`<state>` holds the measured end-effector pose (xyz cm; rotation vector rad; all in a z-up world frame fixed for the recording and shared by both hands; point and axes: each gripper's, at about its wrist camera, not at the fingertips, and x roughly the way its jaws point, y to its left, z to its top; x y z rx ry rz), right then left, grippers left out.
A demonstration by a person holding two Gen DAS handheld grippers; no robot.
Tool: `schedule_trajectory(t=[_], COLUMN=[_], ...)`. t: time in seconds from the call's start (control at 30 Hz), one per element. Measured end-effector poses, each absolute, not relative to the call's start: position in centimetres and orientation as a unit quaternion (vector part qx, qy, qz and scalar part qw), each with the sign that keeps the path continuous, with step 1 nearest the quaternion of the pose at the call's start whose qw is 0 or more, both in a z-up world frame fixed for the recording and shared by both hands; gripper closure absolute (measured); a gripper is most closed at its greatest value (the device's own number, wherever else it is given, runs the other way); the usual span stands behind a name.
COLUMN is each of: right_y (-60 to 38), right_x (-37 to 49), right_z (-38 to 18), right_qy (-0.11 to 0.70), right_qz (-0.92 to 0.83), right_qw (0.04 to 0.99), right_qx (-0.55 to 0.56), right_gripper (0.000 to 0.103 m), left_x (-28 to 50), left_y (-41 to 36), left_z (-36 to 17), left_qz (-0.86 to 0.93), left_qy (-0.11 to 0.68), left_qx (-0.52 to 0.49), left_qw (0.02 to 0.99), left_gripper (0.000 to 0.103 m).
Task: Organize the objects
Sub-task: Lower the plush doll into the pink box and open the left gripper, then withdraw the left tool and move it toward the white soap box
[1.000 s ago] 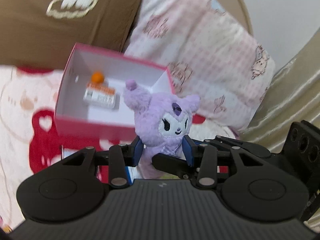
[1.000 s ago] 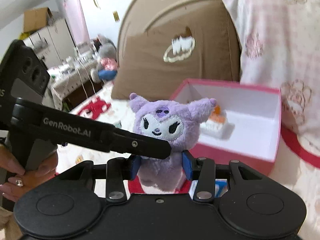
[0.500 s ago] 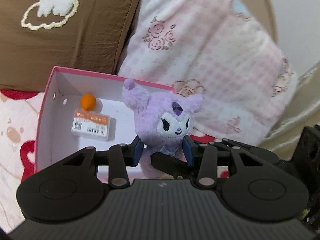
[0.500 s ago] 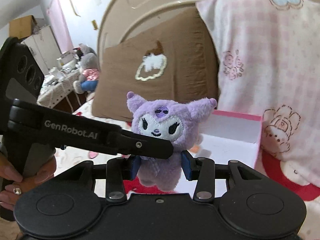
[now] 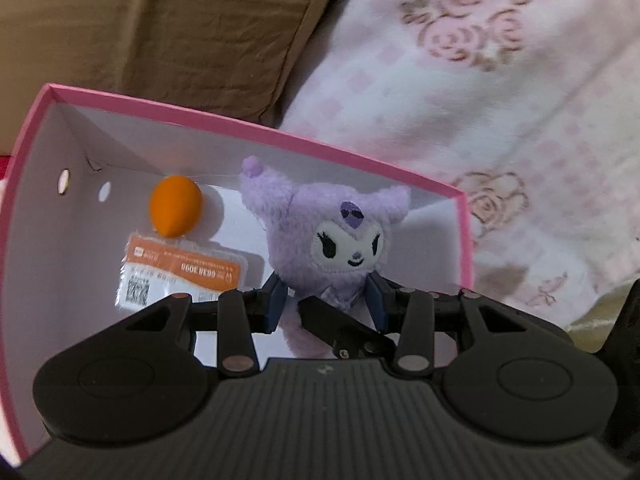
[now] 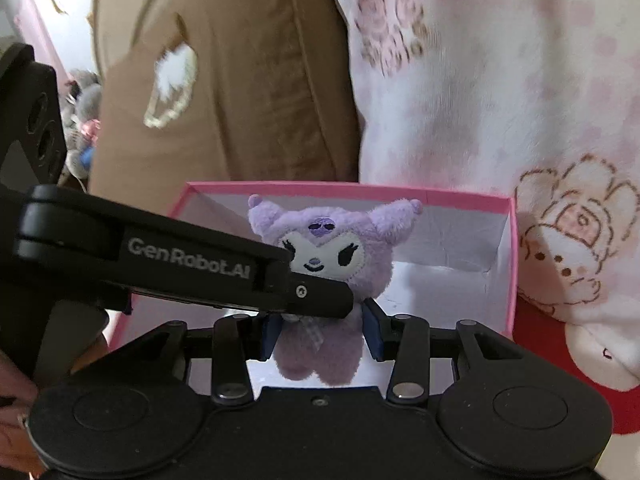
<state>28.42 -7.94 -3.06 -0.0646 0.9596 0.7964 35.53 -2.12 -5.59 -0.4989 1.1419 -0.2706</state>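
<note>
A purple plush doll point(image 5: 340, 216) point(image 6: 380, 240) hangs upright over the inside of a pink box point(image 5: 240, 128) point(image 6: 360, 190) with white walls. My left gripper point(image 5: 326, 304) is shut on its lower body, blue pads pressing both sides. My right gripper point(image 6: 322, 336) is shut on the same doll from another side. One right finger point(image 5: 344, 330) crosses below the doll in the left wrist view. A left finger point(image 6: 192, 266) marked GenRobot.AI crosses the doll's chin in the right wrist view. On the box floor lie an orange ball point(image 5: 176, 211) and an orange-and-white packet point(image 5: 176, 276).
A brown pillow point(image 5: 160, 20) point(image 6: 240, 80) and a pink-and-white flowered pillow point(image 5: 480, 100) point(image 6: 500, 80) lean right behind the box. A red-and-white printed sheet point(image 6: 560, 344) lies under it. A person's hand point(image 6: 12, 392) holds the left gripper's handle.
Both grippers have carried the doll forward and down. The box has grown larger in both views, and the doll now hangs over its inside rather than in front of it.
</note>
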Motion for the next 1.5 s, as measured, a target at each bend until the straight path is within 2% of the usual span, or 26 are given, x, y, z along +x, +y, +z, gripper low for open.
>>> schedule_trajectory(t=[0.43, 0.87, 1.03, 1.1, 1.2, 1.5], right_y=[-5.7, -4.5, -4.5, -4.6, -5.2, -8.8], right_x=[32.0, 31.8, 31.6, 31.3, 30.3, 24.9], right_z=[-7.4, -9.0, -9.2, -9.1, -8.4, -5.3], right_qy=[0.507, 0.532, 0.536, 0.532, 0.525, 0.467], right_qz=[0.365, 0.329, 0.326, 0.328, 0.347, 0.395], right_qw=[0.779, 0.777, 0.776, 0.778, 0.774, 0.788], right_qx=[-0.059, -0.073, -0.067, -0.068, -0.069, -0.071], right_gripper=[0.056, 0.057, 0.055, 0.048, 0.038, 0.038], left_x=[38.9, 38.0, 38.2, 38.0, 37.0, 31.3], left_y=[-3.2, -3.8, -3.4, -3.3, -2.4, -0.7], left_z=[-9.2, -10.3, -9.2, -8.3, -6.9, -1.6], left_qz=[-0.097, -0.081, -0.076, -0.078, -0.083, -0.104], left_qy=[0.59, 0.577, 0.564, 0.558, 0.551, 0.509], left_qx=[-0.215, -0.226, -0.243, -0.241, -0.226, -0.214], left_qw=[0.772, 0.781, 0.786, 0.79, 0.799, 0.827], left_gripper=[0.062, 0.058, 0.045, 0.04, 0.038, 0.036])
